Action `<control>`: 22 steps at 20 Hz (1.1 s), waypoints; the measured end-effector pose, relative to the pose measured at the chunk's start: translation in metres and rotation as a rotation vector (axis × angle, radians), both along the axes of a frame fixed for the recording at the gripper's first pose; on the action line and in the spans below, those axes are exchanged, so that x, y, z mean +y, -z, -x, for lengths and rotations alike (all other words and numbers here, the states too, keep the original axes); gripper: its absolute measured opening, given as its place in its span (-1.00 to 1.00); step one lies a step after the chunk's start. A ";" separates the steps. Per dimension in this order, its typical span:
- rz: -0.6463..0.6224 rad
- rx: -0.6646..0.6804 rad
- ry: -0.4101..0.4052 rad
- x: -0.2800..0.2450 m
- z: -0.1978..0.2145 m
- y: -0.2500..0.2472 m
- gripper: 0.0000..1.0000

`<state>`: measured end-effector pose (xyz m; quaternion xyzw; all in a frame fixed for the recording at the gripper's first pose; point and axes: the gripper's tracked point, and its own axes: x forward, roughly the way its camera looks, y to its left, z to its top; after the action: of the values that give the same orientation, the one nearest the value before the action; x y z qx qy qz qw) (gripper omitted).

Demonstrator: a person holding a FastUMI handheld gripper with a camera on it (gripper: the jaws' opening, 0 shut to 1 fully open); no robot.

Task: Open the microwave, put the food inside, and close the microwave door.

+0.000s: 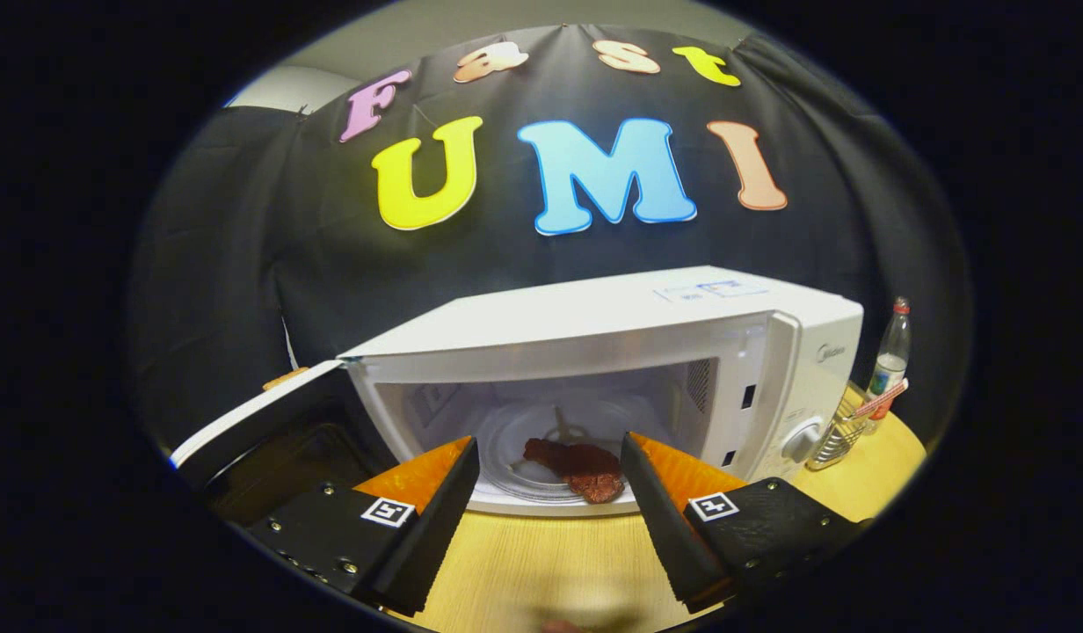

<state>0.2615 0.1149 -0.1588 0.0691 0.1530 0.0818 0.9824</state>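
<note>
The microwave [612,352] stood on a wooden counter [541,563], its door [260,422] swung wide open toward nine o'clock. The food [581,468], a dark reddish-brown piece, lay on the glass turntable [524,457] inside, near the front lip. The gripper [550,492] hung just outside the opening with its fingers spread apart and holding nothing. Only closing the door seemed left. The likely risks were a finger catching the door's edge and glancing off, or a push too weak to latch it. A bottle [891,347] and a wire rack [845,431] stood at three o'clock, beside the microwave.
</note>
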 end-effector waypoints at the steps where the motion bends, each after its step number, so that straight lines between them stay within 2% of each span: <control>1: 0.006 -0.016 -0.003 -0.001 0.012 -0.011 0.95; 8: -0.019 -0.096 -0.042 0.019 0.088 -0.071 0.95; 13: -0.037 -0.125 -0.102 0.053 0.139 -0.095 0.95; 22: -0.093 -0.161 -0.274 0.146 0.216 -0.118 0.95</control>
<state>0.0453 0.2610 -0.0406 0.0863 0.0778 0.2273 0.9669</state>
